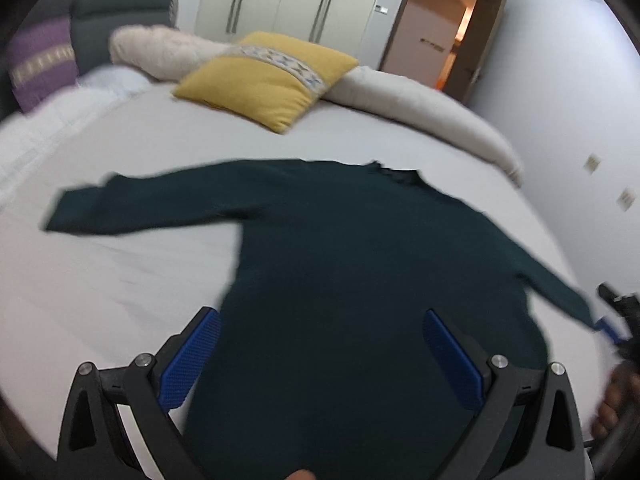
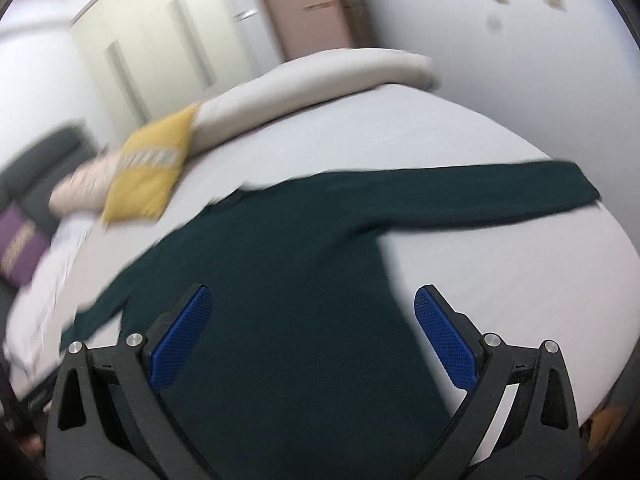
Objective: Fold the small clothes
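While we hover over the bed: both tools hang above the lower half of the sweater, and nothing is gripped.
Garment: a dark green sweater (image 1: 352,248) lies flat on the white bed (image 1: 120,280), sleeves spread out to both sides, collar at the far end toward the pillows.
Long axis: the body runs from our jaws away to the collar; the sleeves cross it, one to each side.
Left gripper (image 1: 320,360): jaws wide open, empty, above the hem end of the body, with the left side edge of the sweater just inside its left pad.
Right gripper (image 2: 314,332): jaws wide open, empty, above the body, its right pad out over bare sheet past the right side edge.
Left sleeve (image 1: 132,208): stretches out on the left gripper's side.
Right sleeve (image 2: 500,192): stretches out on the right gripper's side.
Stage: we judge no fold has been made.
Next move: probably each gripper takes the sleeve or edge on its own side and carries it inward across the long axis.
Background: a yellow cushion (image 1: 264,76) lies well beyond the collar.
Caveat: both views are blurred, so fine creases are unclear.
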`<state>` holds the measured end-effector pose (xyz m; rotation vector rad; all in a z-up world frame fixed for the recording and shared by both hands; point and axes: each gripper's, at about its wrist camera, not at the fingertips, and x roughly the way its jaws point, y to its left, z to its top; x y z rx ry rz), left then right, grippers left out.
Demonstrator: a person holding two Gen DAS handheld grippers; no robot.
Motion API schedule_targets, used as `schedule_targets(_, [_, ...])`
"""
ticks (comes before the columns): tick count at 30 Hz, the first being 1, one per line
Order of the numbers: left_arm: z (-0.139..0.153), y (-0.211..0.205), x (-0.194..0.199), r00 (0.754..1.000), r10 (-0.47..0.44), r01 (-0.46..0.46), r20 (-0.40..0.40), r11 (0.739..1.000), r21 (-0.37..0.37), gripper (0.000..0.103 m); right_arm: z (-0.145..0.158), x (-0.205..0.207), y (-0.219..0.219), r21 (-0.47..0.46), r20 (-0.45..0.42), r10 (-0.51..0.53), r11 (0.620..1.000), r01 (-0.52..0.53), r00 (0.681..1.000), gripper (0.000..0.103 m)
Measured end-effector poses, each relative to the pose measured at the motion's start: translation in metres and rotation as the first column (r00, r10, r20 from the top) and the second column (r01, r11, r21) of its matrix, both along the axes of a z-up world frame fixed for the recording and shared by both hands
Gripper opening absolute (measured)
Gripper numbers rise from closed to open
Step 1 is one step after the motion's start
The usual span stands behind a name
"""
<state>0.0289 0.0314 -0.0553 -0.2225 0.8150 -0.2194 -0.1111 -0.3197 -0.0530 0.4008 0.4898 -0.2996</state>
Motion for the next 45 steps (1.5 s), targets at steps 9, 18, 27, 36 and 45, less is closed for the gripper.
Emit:
schedule_targets(9, [-0.016, -0.054, 0.042, 0.999, -0.032, 0.035, -0.039, 0.996, 0.082, 0.103, -0.069, -0.064, -0.278, 0.546, 0.024, -0.456, 0.751, 0.37, 0.89, 0.078])
schedule_targets(18, [-0.041, -0.096, 0.094, 0.979, -0.149, 0.14, -0.141, 0.987, -0.073, 0.098, -0.093, -0.043, -0.361, 0.673, 0.086, -0.495, 0.669, 0.316, 0.865, 0.035])
schedule_targets(27, [-0.044, -0.11, 0.127, 0.954, -0.251, 0.215, -0.163, 0.954, -0.208, 0.07, -0.071, 0.0, -0.358, 0.531, 0.048, -0.458, 0.765, 0.366, 0.888, 0.006])
schedule_targets(36, [-0.057, -0.094, 0.152, 0.945, -0.265, 0.181, -0.193, 0.913, -0.366, 0.068, 0.02, 0.152, -0.177, 0.215, 0.079, 0.018, 0.976, -0.034, 0.997, 0.006])
schedule_targets(45, [-0.069, -0.087, 0.167, 0.929, -0.297, 0.162, -0.222, 0.863, -0.478, 0.068, -0.031, 0.283, 0.015, 0.168, -0.086, 0.35, 0.928, -0.333, 0.933, 0.019])
